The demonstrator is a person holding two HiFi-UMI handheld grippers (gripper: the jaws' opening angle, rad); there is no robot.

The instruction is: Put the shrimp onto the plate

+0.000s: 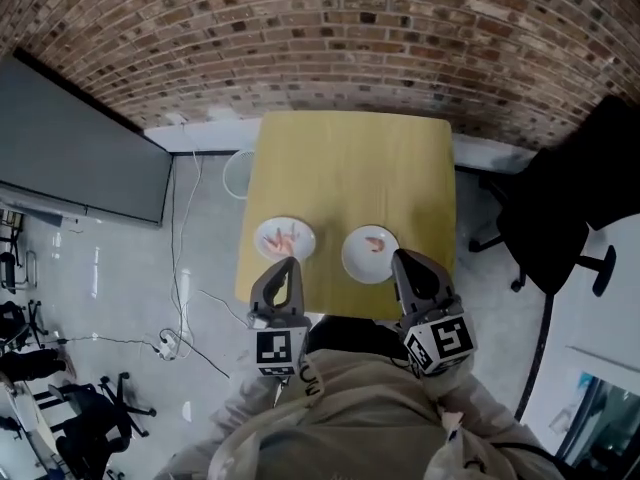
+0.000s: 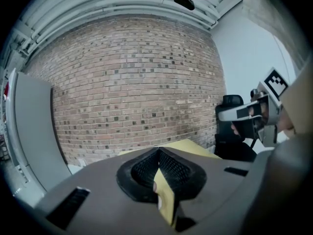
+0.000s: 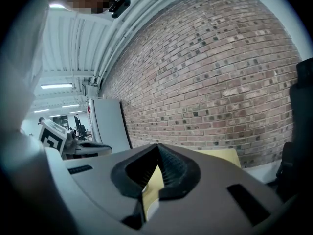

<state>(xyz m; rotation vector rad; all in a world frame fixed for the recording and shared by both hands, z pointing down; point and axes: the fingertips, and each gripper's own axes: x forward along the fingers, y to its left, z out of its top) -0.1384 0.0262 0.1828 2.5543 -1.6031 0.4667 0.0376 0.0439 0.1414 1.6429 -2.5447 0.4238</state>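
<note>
Two white plates sit at the near edge of the yellow table (image 1: 350,168). The left plate (image 1: 268,230) holds several pink shrimp (image 1: 288,238). A single shrimp (image 1: 378,243) lies on the right plate (image 1: 358,260). My left gripper (image 1: 287,262) hangs just before the left plate, shut and empty. My right gripper (image 1: 398,255) is shut too, its tip at the right plate's near right rim. In the left gripper view the jaws (image 2: 157,152) meet with only table showing behind. The right gripper view shows its own closed jaws (image 3: 157,150) the same way.
A black office chair (image 1: 560,233) stands to the right of the table. A grey board (image 1: 80,158) leans at the left. Cables and a power strip (image 1: 168,344) lie on the floor at the left. A brick wall (image 1: 330,28) runs behind.
</note>
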